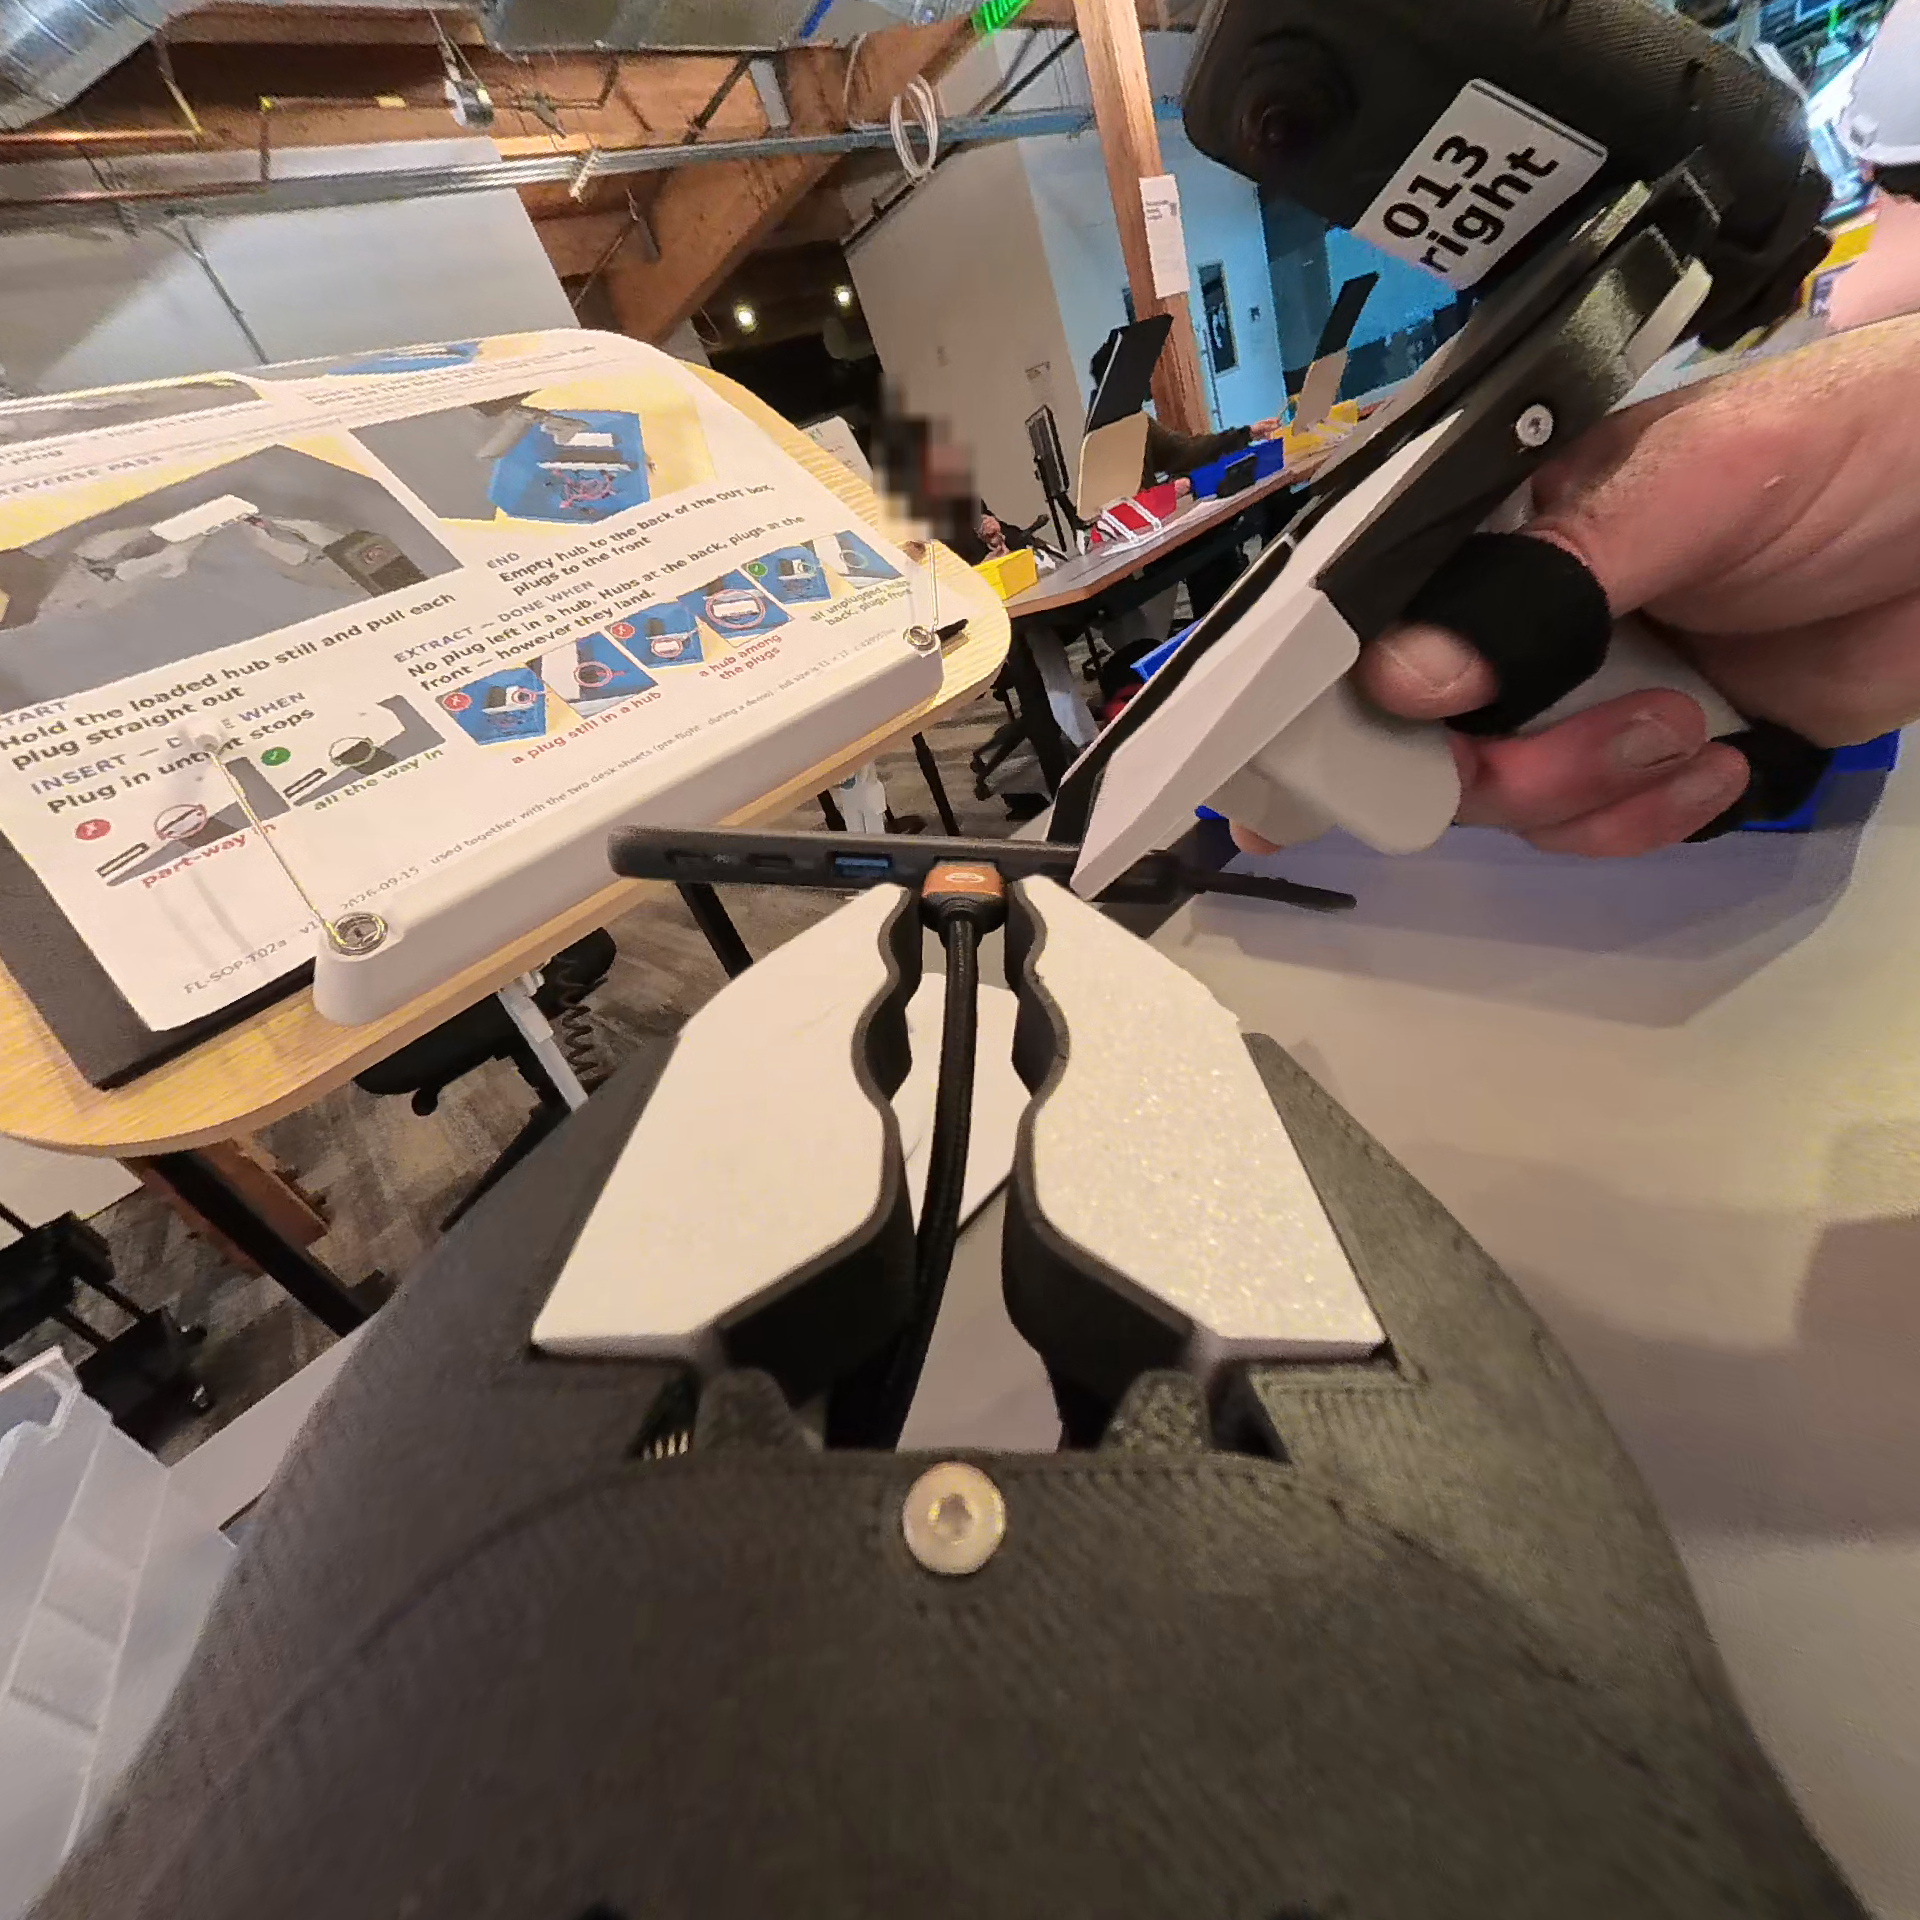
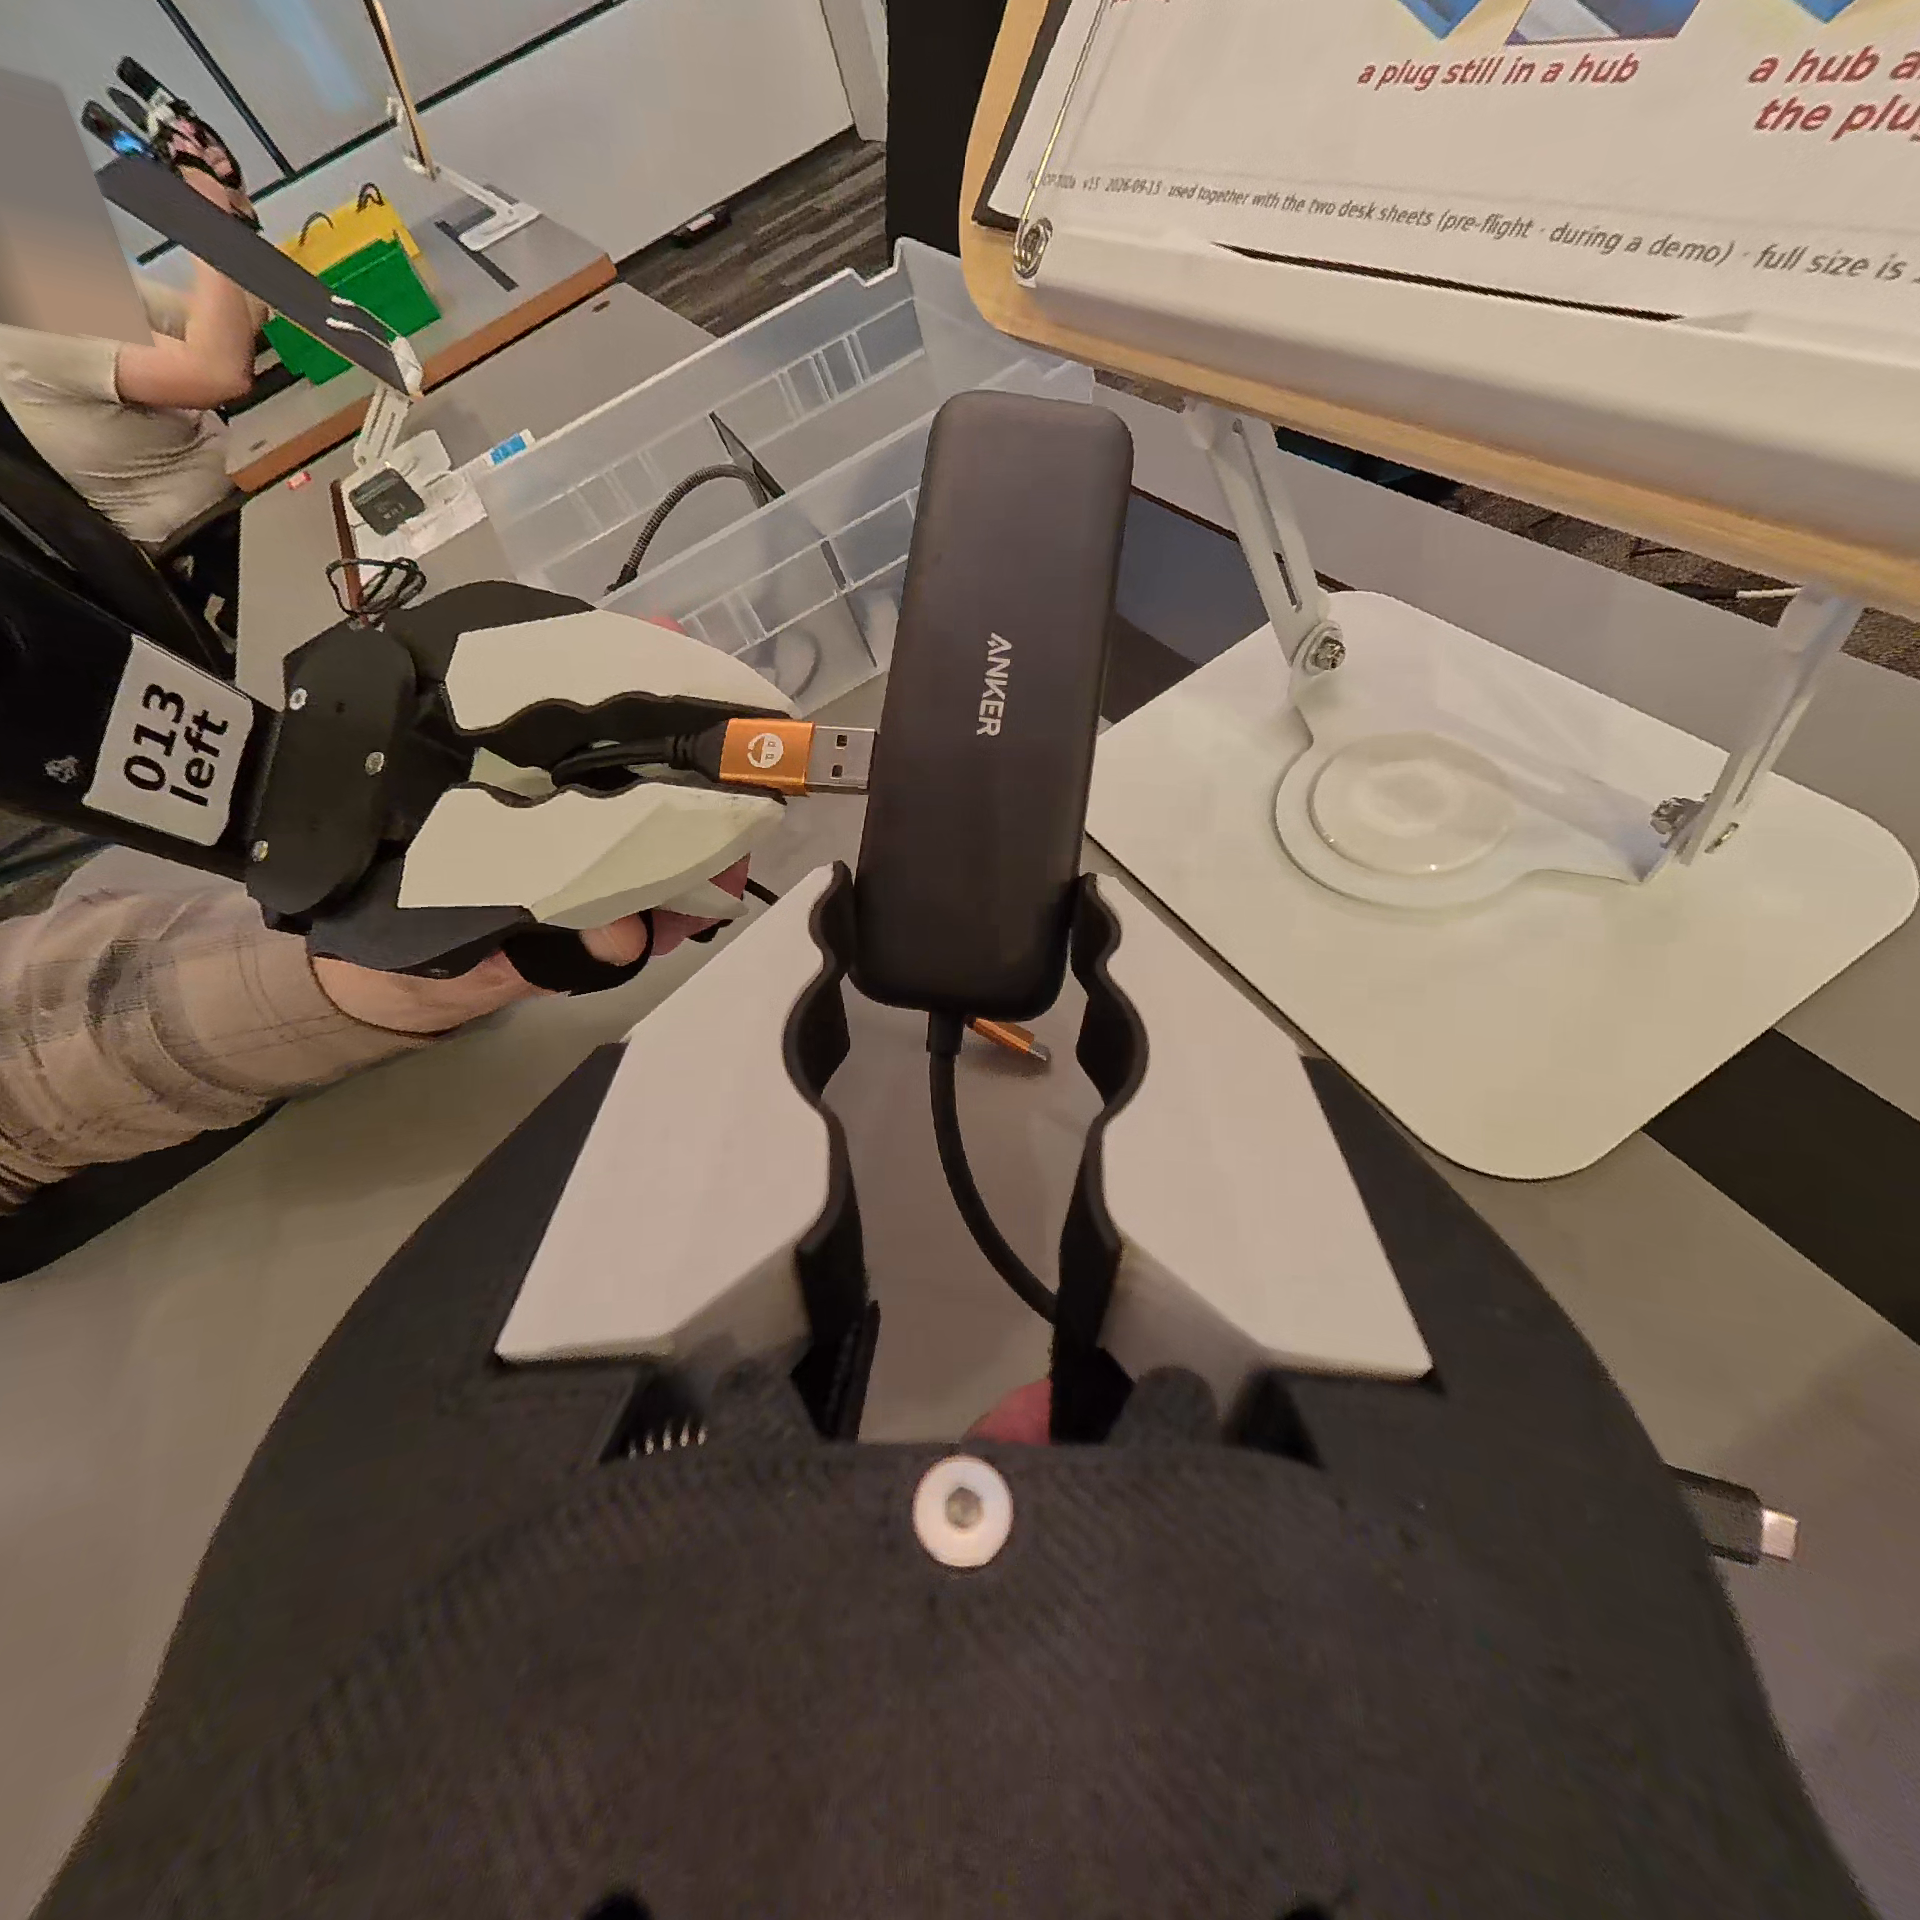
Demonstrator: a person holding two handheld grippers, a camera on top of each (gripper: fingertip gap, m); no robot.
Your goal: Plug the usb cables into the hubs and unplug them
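My right gripper [image 2: 961, 904] is shut on the near end of a black USB hub [image 2: 997, 644] and holds it above the grey table. The hub's own black cable [image 2: 961, 1153] hangs down between the fingers. My left gripper [image 1: 961, 906] is shut on an orange USB plug [image 1: 961, 883] with a braided black cable [image 1: 951, 1091]. In the right wrist view the plug's [image 2: 767, 756] metal tip meets the hub's left side, most of the metal showing. In the left wrist view the hub [image 1: 748, 860] is edge-on, with a blue port next to the plug, and the right gripper [image 1: 1091, 873] holds its right end.
A wooden reading stand with an instruction sheet [image 1: 416, 675] stands close to the left; its white base [image 2: 1507, 935] sits right of the hub. A clear plastic bin [image 2: 727, 488] lies behind. Another orange plug [image 2: 1013, 1039] lies on the table below the hub. A blue bin [image 1: 1829, 779] is behind the right hand.
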